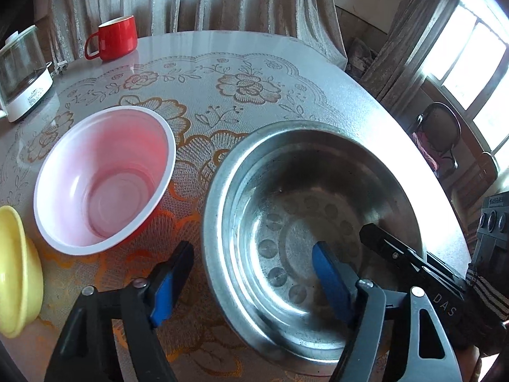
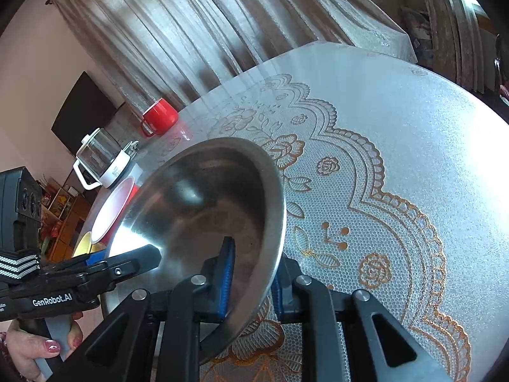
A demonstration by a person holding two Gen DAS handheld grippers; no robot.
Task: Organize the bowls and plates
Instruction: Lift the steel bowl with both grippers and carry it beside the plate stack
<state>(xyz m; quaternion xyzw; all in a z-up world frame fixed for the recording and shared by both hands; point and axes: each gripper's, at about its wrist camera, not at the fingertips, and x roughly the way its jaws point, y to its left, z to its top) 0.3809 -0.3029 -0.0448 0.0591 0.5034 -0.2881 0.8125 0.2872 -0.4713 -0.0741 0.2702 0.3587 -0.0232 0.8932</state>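
A steel bowl (image 1: 286, 197) sits on the lace-covered table, right of a pink-lined red bowl (image 1: 105, 178) and a yellow bowl (image 1: 16, 270). My left gripper (image 1: 251, 264) is open, with one blue pad outside the steel bowl's near-left rim and the other inside the bowl. My right gripper (image 2: 251, 273) is shut on the steel bowl (image 2: 203, 203), clamping its rim between the blue pads; its finger shows in the left wrist view (image 1: 391, 248). The red bowl (image 2: 111, 210) and yellow bowl (image 2: 82, 245) lie behind the steel bowl.
A red mug (image 1: 114, 38) and a glass kettle on a white base (image 1: 22, 73) stand at the table's far left. Curtains hang behind the table. The round table edge (image 1: 439, 191) curves close on the right, with a chair (image 1: 439, 133) beyond.
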